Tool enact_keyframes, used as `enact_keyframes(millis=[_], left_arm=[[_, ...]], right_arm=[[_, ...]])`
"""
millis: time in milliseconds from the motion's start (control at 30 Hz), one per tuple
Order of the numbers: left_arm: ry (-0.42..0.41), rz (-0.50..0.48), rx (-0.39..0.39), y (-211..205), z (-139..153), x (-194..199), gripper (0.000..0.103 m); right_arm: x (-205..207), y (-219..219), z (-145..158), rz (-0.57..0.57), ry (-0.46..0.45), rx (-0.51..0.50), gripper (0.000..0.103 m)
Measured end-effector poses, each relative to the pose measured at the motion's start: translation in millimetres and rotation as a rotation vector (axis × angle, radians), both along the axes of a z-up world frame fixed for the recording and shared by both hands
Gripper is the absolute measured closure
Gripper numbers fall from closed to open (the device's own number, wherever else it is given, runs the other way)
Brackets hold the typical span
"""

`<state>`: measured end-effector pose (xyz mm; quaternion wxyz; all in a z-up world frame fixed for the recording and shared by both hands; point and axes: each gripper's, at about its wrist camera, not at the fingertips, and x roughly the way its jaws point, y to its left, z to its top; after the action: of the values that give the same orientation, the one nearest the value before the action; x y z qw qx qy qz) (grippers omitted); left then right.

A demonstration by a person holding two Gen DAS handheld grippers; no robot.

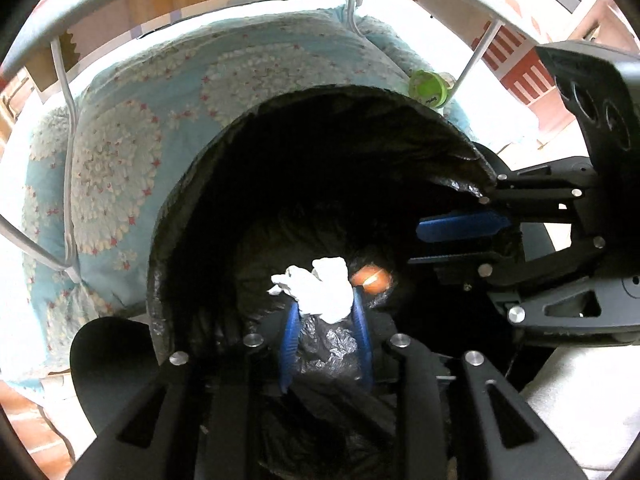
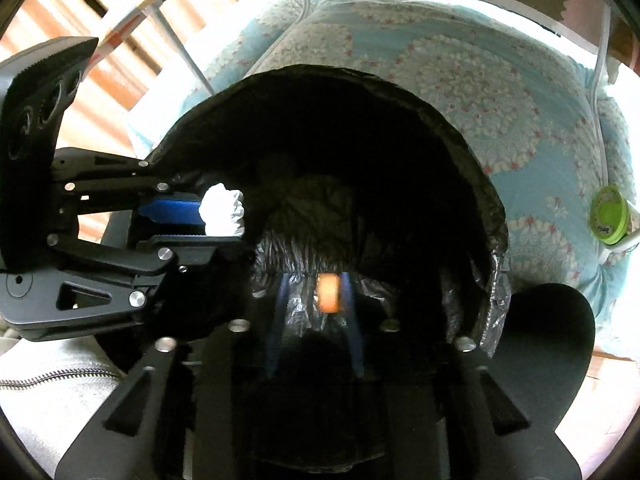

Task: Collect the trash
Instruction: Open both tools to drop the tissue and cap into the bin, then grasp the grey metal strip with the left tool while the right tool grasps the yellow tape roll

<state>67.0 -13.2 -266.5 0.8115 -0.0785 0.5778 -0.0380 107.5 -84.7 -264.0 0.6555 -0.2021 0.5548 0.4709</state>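
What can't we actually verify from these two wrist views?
- Bag contents: the black trash bag is too dark inside in both views.
- Orange item: blurred and glowing in the right wrist view; what it is, and whether the fingers grip it, is unclear.
- White crumpled tissue: overexposed in the left wrist view; finger contact unclear.
- Green-lidded container: small, label unreadable.
- Bag base: cut off by the gripper bodies.

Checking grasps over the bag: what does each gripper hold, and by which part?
Left jaws pinch the white tissue by its lower end. Orange scrap looks loose between the right jaws.
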Motion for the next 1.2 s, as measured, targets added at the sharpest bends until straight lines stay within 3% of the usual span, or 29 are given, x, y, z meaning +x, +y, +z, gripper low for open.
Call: enact_keyframes(millis=[67,167,500,933,1200], left_arm=[[0.0,0.004,0.003,0.2,2.3,-0.3,0.063],[-0.03,0.003,-0.001,-0.2,11.5,-2.3,0.055],[-0.147,-0.012,0.015,1.1,62.0,-8.9,0.055],[-0.355,0.005,0.075,9.3,148.3,-11.3,0.055],[-0.408,0.059,0.097,26.9,176.3,0.6,0.055]], right_arm=[[1.0,0.2,-0.1,-0.001,-0.003,0.001,0.074],[-0.2,-2.6,3.9,-0.003,-0.01,0.008,0.074],[4.0,-13.0,41.7,-0.018,-0.074,0.078,0.074],[16.1,-34.0,123.5,-0.043,-0.212,0.25,0.073],[30.5,-36.0,158.9,-0.06,-0.278,0.314,0.072]])
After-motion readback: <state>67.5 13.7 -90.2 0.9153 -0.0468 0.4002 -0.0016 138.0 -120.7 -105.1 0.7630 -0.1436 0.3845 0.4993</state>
